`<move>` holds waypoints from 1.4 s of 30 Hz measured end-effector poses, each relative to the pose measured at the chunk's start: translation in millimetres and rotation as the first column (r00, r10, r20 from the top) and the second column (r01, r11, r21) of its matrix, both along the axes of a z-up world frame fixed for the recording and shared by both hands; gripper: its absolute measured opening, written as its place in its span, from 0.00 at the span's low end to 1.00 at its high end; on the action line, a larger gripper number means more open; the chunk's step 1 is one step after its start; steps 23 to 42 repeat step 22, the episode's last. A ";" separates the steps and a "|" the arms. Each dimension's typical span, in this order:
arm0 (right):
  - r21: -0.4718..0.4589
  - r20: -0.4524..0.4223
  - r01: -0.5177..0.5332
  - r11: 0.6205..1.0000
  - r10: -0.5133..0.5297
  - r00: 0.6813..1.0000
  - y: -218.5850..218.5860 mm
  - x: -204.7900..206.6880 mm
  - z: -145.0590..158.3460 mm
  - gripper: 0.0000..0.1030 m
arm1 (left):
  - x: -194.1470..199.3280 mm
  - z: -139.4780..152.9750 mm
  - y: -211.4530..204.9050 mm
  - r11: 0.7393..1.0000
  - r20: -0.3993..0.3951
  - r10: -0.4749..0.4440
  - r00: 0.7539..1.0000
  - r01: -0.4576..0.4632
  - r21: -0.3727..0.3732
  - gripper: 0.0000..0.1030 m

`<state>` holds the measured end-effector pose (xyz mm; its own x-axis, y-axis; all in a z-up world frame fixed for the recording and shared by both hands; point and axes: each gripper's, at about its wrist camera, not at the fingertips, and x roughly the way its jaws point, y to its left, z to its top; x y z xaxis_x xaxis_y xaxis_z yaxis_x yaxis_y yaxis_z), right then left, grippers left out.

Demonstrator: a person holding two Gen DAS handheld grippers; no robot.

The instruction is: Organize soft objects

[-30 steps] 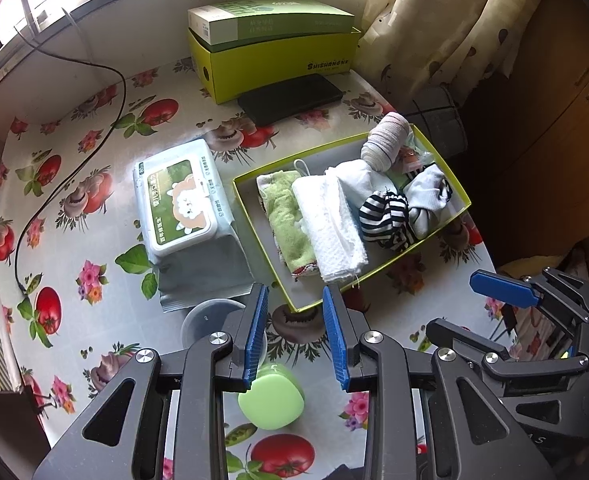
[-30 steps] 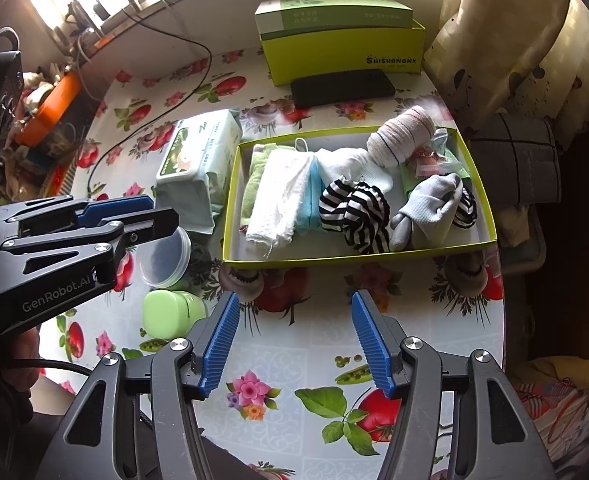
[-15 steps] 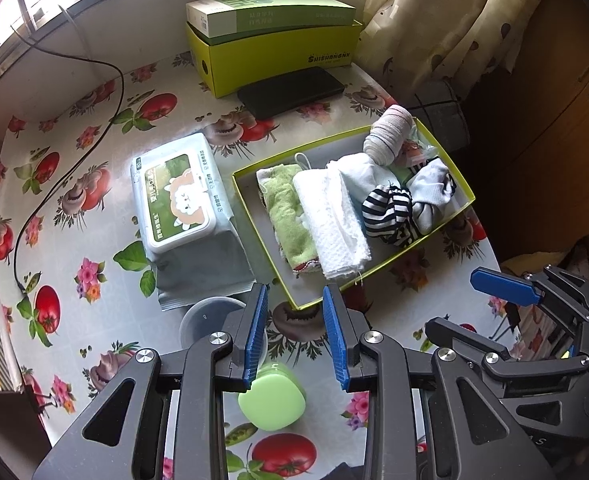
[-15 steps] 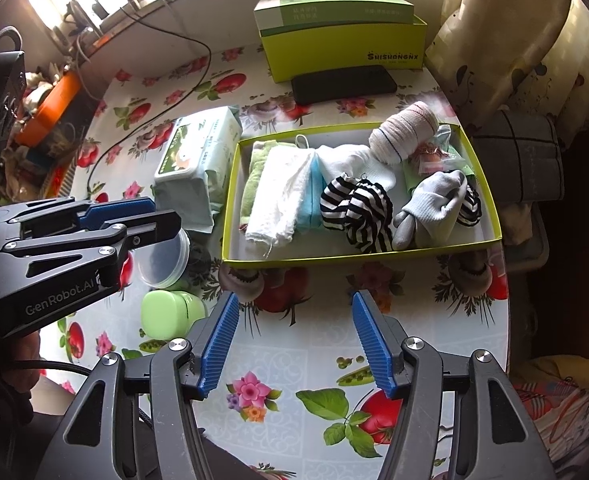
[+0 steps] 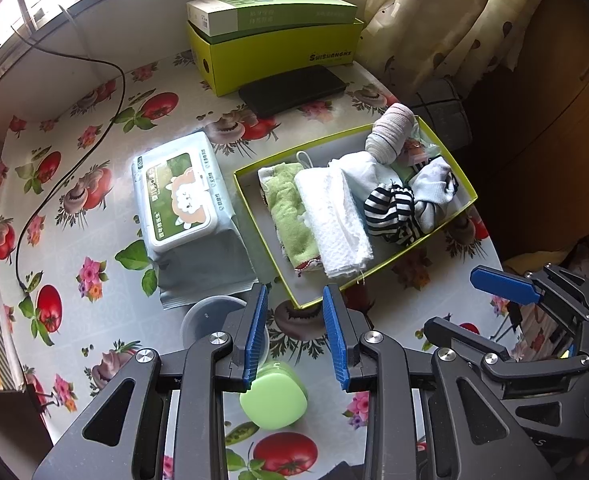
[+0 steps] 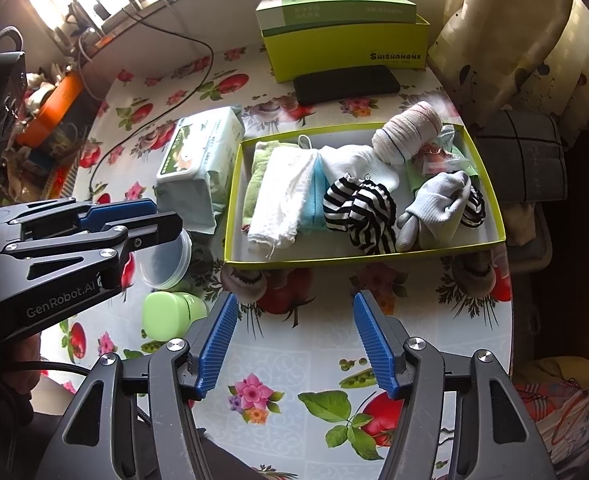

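Nearest the lens in the right wrist view, the right gripper [image 6: 294, 340] hangs over bare tablecloth at the bottom of the frame, its fingers spread with nothing between them. Against the pictures from a second ago almost nothing has changed: those jaws stand only a shade wider, neither gripper has shifted, and the cloths lie as they did. That stillness, with both grippers empty, suggests the sorting is finished or paused.

The left gripper [image 5: 294, 332] sits at the bottom centre of its own view, fingers parted by a narrower gap, also holding nothing.

Beyond them, mid-frame, the yellow-green tray [image 6: 366, 258] holds the soft things: green towel [image 5: 290, 216], white cloth [image 6: 282, 200], striped socks [image 6: 360, 212], grey socks [image 6: 434, 204] and a rolled pale sock [image 6: 408, 134] at the far edge.

Only the right view shows a blue cloth [image 6: 316, 192] tucked beside the white one; the left view shows the wet-wipes pack [image 5: 182, 196] label from above
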<state>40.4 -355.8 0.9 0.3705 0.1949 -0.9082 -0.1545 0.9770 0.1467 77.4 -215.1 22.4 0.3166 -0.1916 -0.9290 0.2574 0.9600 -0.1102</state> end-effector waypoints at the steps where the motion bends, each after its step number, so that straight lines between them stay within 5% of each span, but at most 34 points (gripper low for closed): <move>1: 0.001 0.000 0.000 1.000 0.000 1.000 0.2 0.0 -0.4 0.59 | -0.1 -0.1 0.0 1.000 -0.001 0.000 1.000 0.000 0.000 0.29; 42: 0.009 -0.009 0.002 1.000 -0.002 1.000 -0.9 0.8 -6.5 0.60 | 2.1 -6.7 -2.9 1.000 -0.013 -0.019 1.000 0.019 0.010 0.29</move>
